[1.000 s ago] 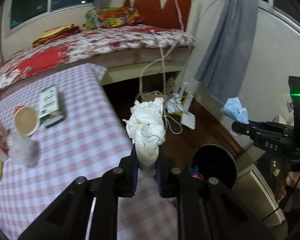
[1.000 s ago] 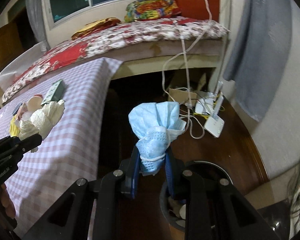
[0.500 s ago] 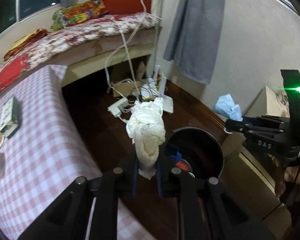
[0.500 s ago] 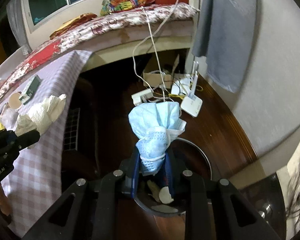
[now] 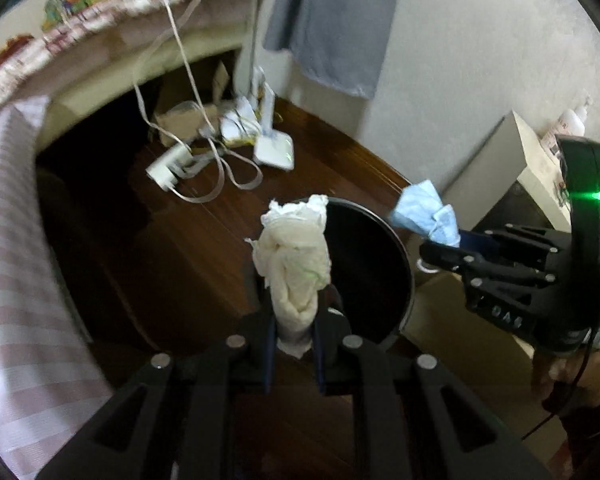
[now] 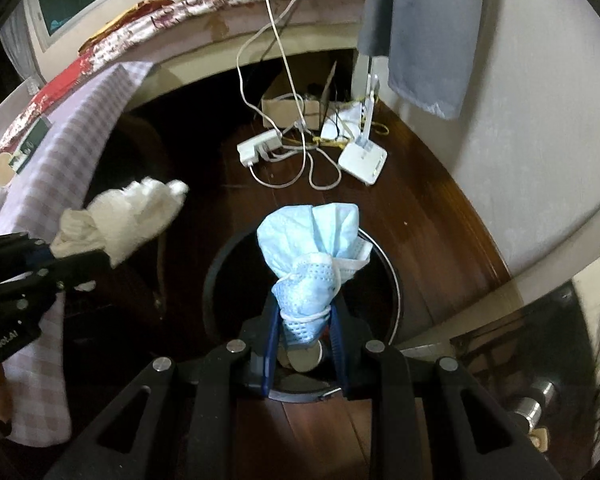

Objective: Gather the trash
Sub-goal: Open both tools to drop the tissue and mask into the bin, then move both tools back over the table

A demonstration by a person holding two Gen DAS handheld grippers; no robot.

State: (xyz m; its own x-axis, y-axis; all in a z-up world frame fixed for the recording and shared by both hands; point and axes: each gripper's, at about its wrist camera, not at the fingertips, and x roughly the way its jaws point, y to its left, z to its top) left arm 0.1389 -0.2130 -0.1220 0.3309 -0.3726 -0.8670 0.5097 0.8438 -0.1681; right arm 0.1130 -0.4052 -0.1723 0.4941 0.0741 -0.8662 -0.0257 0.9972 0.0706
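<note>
My left gripper (image 5: 294, 334) is shut on a crumpled white tissue wad (image 5: 294, 256) and holds it above the near left rim of a round black trash bin (image 5: 374, 264) on the floor. My right gripper (image 6: 302, 338) is shut on a bunched blue face mask (image 6: 314, 256) and holds it over the bin's opening (image 6: 228, 280); some trash shows inside. The mask (image 5: 426, 210) and right gripper (image 5: 440, 250) also show in the left wrist view, at the bin's right side. The tissue (image 6: 124, 220) shows at the left in the right wrist view.
A checked tablecloth table (image 6: 60, 168) stands left of the bin, with a cup (image 6: 2, 164) and a green box (image 6: 30, 146) on it. A power strip (image 6: 258, 148), cables, a white router (image 6: 364, 158) and a cardboard box (image 6: 292, 110) lie on the floor beyond. A wall and a white cabinet (image 5: 496, 164) stand at the right.
Both grippers have swung away from the table and down toward the bin, carrying the tissue and the mask. The bin is now nearer and directly below both.
</note>
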